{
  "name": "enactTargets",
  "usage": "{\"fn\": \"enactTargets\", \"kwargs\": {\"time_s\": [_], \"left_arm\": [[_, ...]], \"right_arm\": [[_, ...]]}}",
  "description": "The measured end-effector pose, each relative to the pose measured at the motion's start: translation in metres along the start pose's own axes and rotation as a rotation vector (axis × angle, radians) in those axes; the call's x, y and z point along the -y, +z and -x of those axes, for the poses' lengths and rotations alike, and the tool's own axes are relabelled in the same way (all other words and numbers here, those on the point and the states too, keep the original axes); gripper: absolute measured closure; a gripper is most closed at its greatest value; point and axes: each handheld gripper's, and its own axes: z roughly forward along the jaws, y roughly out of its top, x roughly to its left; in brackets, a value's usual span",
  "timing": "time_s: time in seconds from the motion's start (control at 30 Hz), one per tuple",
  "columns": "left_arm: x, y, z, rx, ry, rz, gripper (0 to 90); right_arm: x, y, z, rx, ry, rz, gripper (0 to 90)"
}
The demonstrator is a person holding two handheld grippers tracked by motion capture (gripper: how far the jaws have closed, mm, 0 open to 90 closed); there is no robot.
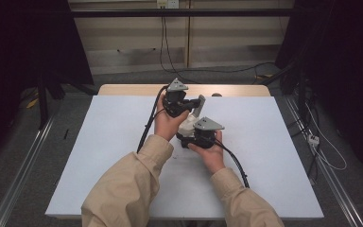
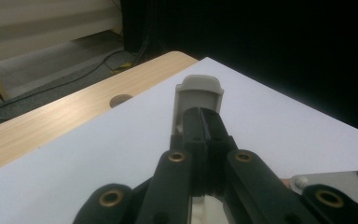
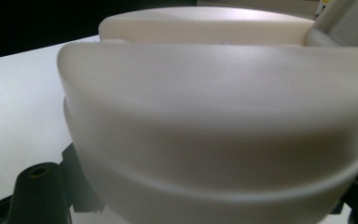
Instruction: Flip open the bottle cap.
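At the middle of the table, the person's hands hold both grippers close together. A white rounded object (image 1: pixel 187 126) rests low over the white sheet, and its curved wall (image 3: pixel 214 116) looms right in front of the right gripper view. My right gripper (image 1: pixel 190 135) is shut on it, with its black jaws showing at either side of the object's base. A thin grey flap (image 1: pixel 199 106) with a rounded top (image 2: pixel 199 91) stands up from the object. My left gripper (image 2: pixel 204 122) is shut on that flap, jaws pressed together. The flap's edge (image 3: pixel 345 18) also shows past the white object.
A white sheet (image 1: pixel 104 156) covers most of a wooden table (image 1: pixel 123 90), whose far strip has a round hole (image 1: pixel 216 95). Cables trail from both grippers over the sheet. Black curtains, floor rails and loose cables surround the table. The right gripper's grey plate (image 2: pixel 335 183) lies beside my left jaws.
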Motion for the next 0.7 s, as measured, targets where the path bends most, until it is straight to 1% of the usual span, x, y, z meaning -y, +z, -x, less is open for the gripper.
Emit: {"fn": "enactTargets", "kwargs": {"time_s": [0.27,0.7], "left_arm": [[-0.0013,0.0021,-0.0008,-0.001,0.006,-0.008,90.0],[-0.0021,0.0074,-0.0024,-0.002,-0.006,0.003,90.0]], "right_arm": [[0.0000,0.0001,0.0001,0.000,-0.002,0.001,18.8],[-0.0002,0.0001,0.0003,-0.001,0.001,-0.001,18.8]]}}
